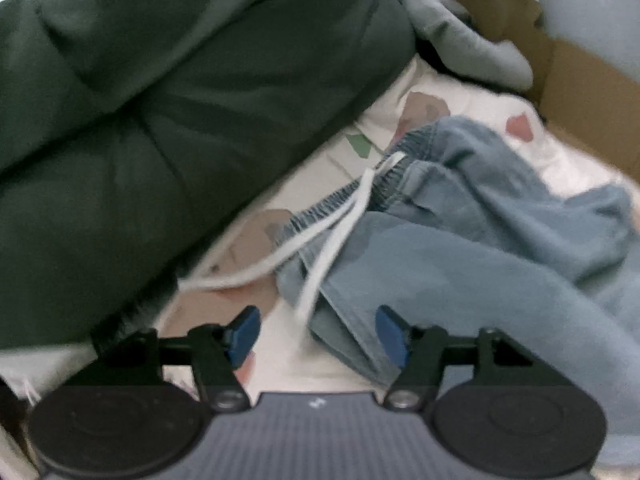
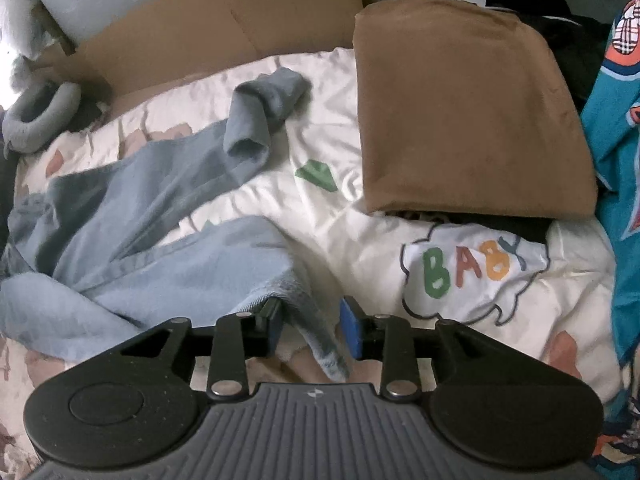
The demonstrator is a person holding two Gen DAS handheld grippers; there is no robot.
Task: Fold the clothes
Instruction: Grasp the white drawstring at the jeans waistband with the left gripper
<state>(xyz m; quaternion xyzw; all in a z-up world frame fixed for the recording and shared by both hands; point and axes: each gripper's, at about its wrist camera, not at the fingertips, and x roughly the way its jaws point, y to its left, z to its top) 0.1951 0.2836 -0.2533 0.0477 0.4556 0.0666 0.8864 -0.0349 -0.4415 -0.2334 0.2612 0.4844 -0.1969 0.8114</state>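
Light blue drawstring trousers point(image 1: 460, 248) lie crumpled on a white printed bedsheet point(image 1: 320, 184). Their elastic waistband and white drawstring point(image 1: 332, 236) point toward my left gripper point(image 1: 316, 332), which is open just short of the waist edge. In the right wrist view the trousers point(image 2: 132, 216) spread left, one leg end point(image 2: 260, 120) curled farther back. My right gripper point(image 2: 312, 328) is open around the hem of the near leg point(image 2: 316, 336), which lies between the blue pads without being pinched.
A dark green padded duvet point(image 1: 160, 120) fills the left. A folded brown garment point(image 2: 464, 112) lies at the back right on the sheet point(image 2: 360, 240). Cardboard point(image 2: 224, 28) stands behind. A teal printed fabric point(image 2: 616, 160) is at the far right. A grey neck pillow point(image 2: 40, 116) lies far left.
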